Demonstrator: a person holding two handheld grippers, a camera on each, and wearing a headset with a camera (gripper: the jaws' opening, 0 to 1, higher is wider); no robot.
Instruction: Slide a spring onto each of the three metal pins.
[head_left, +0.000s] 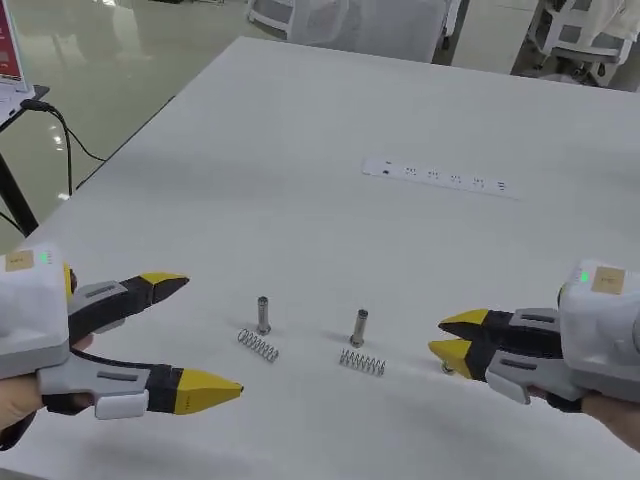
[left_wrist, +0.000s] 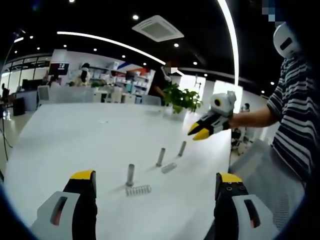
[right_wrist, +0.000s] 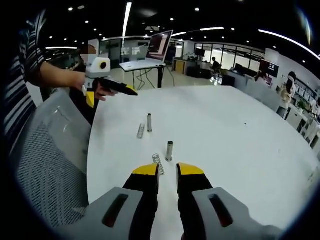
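- The broad white table (head_left: 330, 110) is bare around the parts, so either tool has room to come in low and flat.
- The grey, yellow-tipped left gripper (head_left: 212, 335) hangs near the table's front edge, its jaws spread wide and empty. It looks best placed for the spring nearest it.
- The matching right gripper (head_left: 438, 335) has its jaws drawn close, with a narrow gap and nothing between them. It would need to widen before reaching.
- Three short grey metal pins stand upright in a row, all bare: the left pin (head_left: 263, 312), the middle pin (head_left: 360, 325) and the third pin (left_wrist: 182, 148), just beside the right gripper's tips.
- Two small coiled steel springs lie flat: the left spring (head_left: 258, 345) just in front of the left pin, and the middle spring (head_left: 361, 362) just in front of the middle pin.
- Pinch a spring lightly near one end, since a hard squeeze may crush the coils. Then tip it upright and line its open end up over the pin.
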